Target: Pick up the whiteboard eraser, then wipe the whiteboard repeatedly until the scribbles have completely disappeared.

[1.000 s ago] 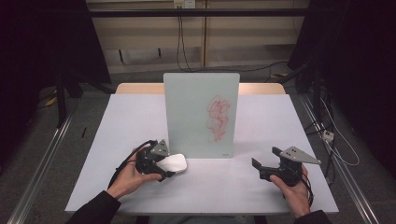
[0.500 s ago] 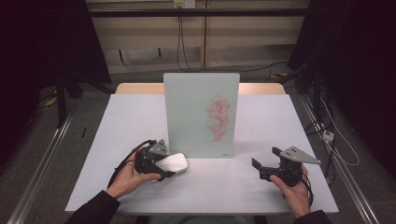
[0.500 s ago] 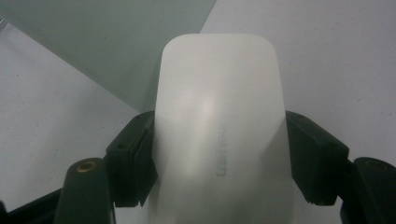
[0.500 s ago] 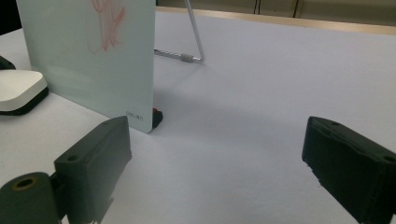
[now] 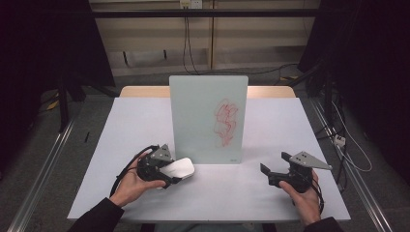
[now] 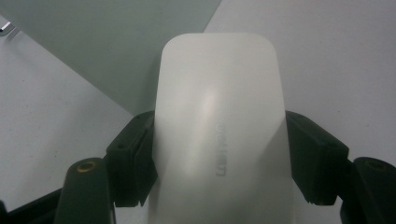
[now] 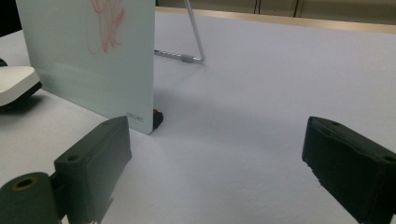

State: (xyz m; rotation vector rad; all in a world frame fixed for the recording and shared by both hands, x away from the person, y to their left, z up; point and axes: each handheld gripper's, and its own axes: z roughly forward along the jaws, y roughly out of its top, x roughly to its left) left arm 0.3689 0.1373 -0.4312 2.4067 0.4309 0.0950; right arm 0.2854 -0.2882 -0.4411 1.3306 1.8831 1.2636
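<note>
A white, rounded, oblong eraser [image 6: 219,135] with faint grey lettering on its smooth top is clamped at both long sides. It is held low over the white table, just in front of the standing glass board's lower left corner.

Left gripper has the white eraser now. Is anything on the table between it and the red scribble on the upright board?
Nothing visible. The left gripper is shut on the rounded white plastic eraser, close before the upright pale glass board. The red scribble sits higher, toward the board's right; bare white tabletop around.
</note>
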